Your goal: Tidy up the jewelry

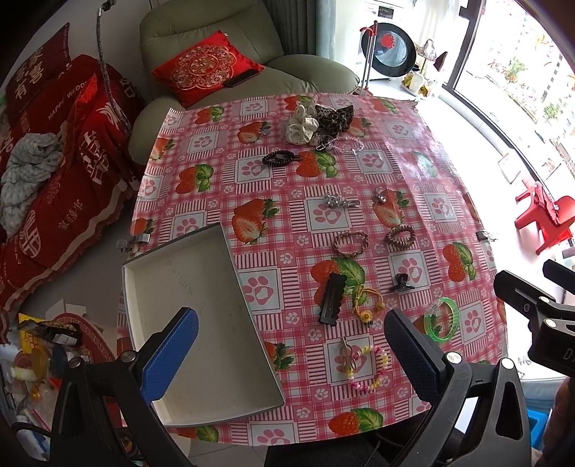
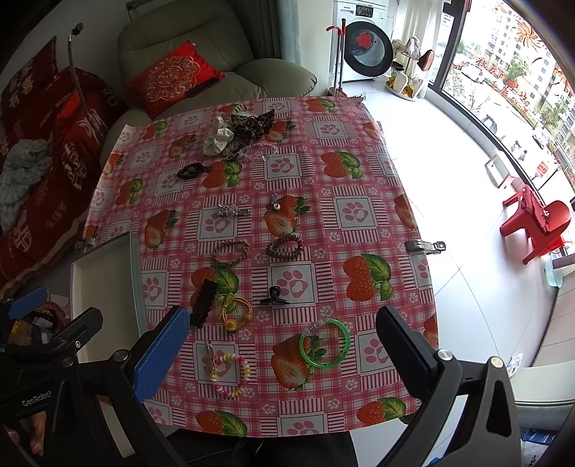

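Left gripper (image 1: 291, 355) spread wide, holding nothing, low over white tray (image 1: 201, 323), whose near corner hides behind a blue pad. Jewelry scattered across strawberry tablecloth (image 2: 359, 179): black clip (image 2: 203, 303), bead bracelet (image 2: 231, 375), green bangle (image 2: 325, 343). Far pile by scrunchie (image 2: 217, 140) tangled, indistinct. Right gripper (image 2: 284, 345) equally wide, empty.

Left wrist view — above the table's near left edge, looking down and forward across the strawberry tablecloth (image 1: 359, 172), white tray (image 1: 201, 323) close below. Right wrist view — near edge, further right, same heading. Shared: tablecloth (image 2: 323, 186), tray (image 2: 104, 273), green bangle (image 1: 442, 319) (image 2: 325, 343), armchair (image 1: 215, 21) (image 2: 187, 25).
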Demonstrator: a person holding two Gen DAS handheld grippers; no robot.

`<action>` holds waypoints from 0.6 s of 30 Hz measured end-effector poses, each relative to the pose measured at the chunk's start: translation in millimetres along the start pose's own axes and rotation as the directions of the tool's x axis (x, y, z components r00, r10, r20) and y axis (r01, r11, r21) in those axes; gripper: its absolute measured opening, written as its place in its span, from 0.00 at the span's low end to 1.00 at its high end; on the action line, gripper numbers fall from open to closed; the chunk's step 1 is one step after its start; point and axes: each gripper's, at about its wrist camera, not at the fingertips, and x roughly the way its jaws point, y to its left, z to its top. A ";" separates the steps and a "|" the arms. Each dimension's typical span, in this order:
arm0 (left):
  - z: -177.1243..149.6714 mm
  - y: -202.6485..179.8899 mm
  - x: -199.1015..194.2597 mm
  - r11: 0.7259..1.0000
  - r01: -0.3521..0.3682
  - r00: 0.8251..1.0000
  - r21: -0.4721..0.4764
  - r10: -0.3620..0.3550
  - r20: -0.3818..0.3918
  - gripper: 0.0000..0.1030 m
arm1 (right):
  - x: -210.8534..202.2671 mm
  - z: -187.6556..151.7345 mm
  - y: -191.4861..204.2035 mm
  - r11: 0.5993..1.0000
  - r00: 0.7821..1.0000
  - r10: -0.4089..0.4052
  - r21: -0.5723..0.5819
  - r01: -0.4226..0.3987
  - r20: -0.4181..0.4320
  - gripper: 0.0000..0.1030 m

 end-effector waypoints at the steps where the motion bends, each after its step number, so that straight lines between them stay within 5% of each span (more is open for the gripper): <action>1: -0.7 0.8 0.4 1.000 0.000 1.000 -0.002 0.000 -0.002 1.00 | 0.6 0.5 -0.6 1.000 1.000 0.000 0.000 0.000 0.000 1.00; 18: 0.2 -1.5 1.5 1.000 -0.002 1.000 -0.007 0.002 -0.010 1.00 | 2.6 0.0 0.6 1.000 1.000 0.003 -0.005 -0.003 -0.007 1.00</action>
